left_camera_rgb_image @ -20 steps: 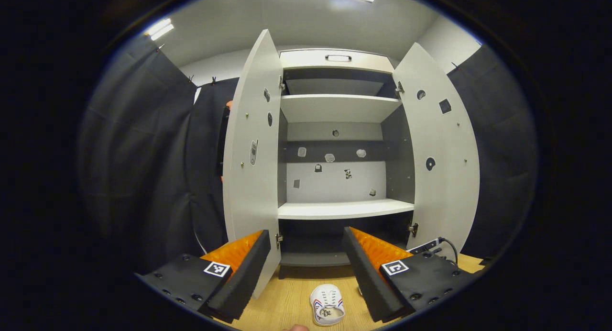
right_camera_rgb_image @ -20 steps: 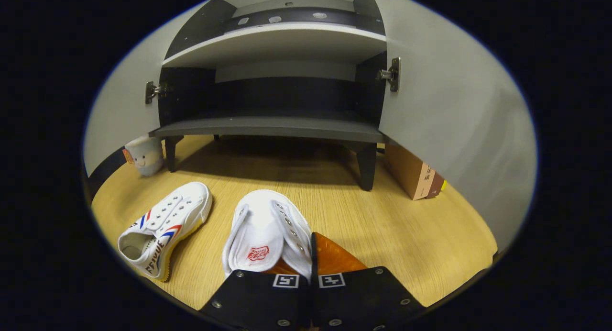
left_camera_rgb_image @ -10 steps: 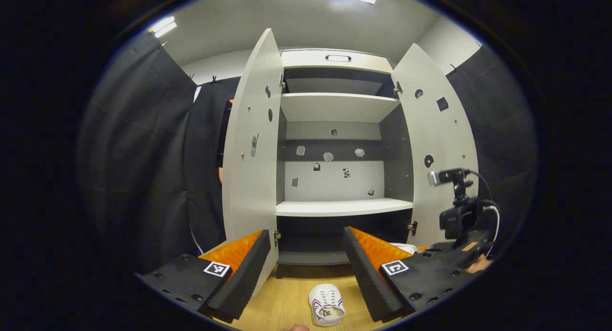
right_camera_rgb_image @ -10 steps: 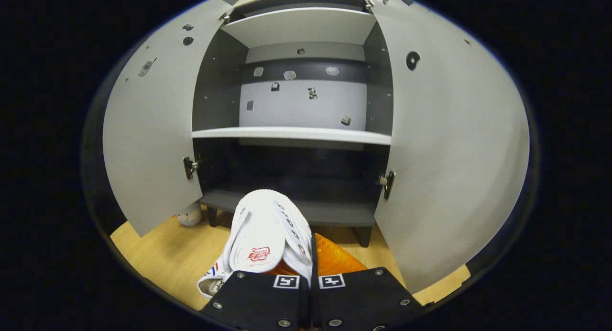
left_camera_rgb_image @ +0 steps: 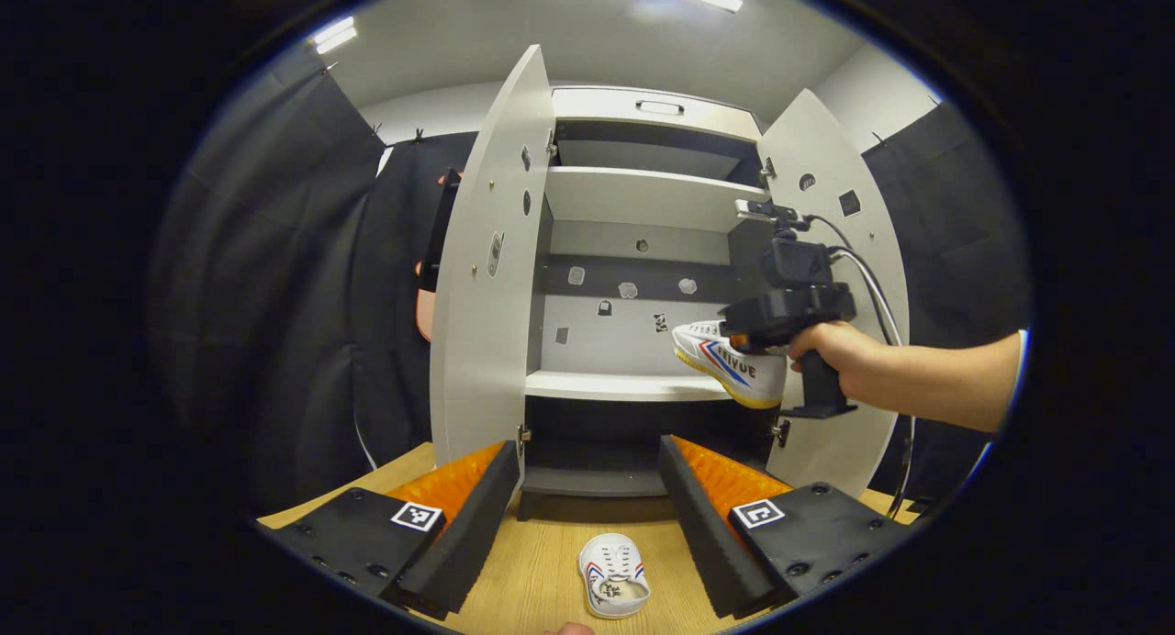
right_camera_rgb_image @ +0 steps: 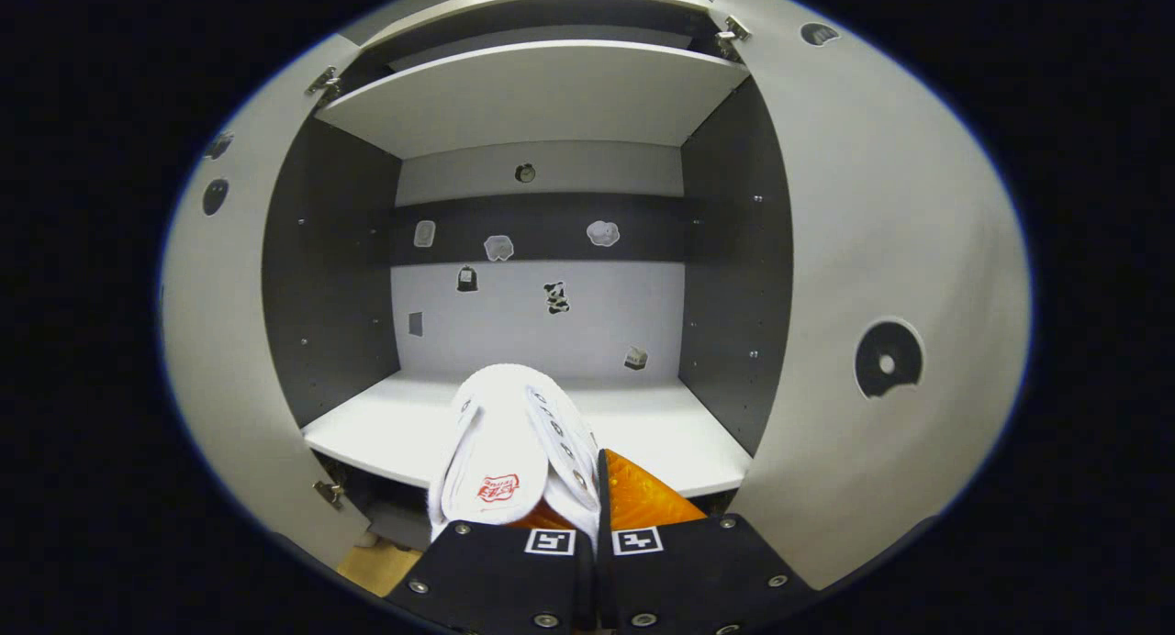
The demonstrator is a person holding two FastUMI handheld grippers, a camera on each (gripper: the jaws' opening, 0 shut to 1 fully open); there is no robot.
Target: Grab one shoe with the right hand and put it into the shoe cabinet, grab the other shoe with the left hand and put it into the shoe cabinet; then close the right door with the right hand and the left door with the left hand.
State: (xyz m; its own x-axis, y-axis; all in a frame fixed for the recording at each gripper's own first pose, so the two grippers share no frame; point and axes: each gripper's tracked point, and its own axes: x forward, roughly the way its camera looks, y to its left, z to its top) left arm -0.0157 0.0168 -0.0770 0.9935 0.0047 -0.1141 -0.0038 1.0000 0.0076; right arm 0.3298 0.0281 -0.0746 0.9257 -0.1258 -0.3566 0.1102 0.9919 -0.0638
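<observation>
I have the right hand-held gripper (right_camera_rgb_image: 595,488) clamped on the first shoe (right_camera_rgb_image: 514,442), pinching the side of its upper near the heel end, toe pointing into the shoe cabinet (left_camera_rgb_image: 643,204). In the left gripper view that shoe hangs just above the front right edge of the middle shelf (left_camera_rgb_image: 633,385), not yet resting on it, so I judge the first placement under way but unfinished: it has to go further in over the shelf and be let go

My left hand-held gripper (left_camera_rgb_image: 587,502) is spread wide and holds nothing. It hovers over the wooden floor (left_camera_rgb_image: 542,571), and the second shoe (left_camera_rgb_image: 613,575) lies on that floor in front of the cabinet's bottom edge, between my fingers as the camera sees it but well below them. That shoe is untouched

Both doors, the left door (left_camera_rgb_image: 482,277) and the right door (left_camera_rgb_image: 854,250), stand fully open. So what is left, as I read it: release the first shoe, fetch and shelve the second, then shut right door and left door
</observation>
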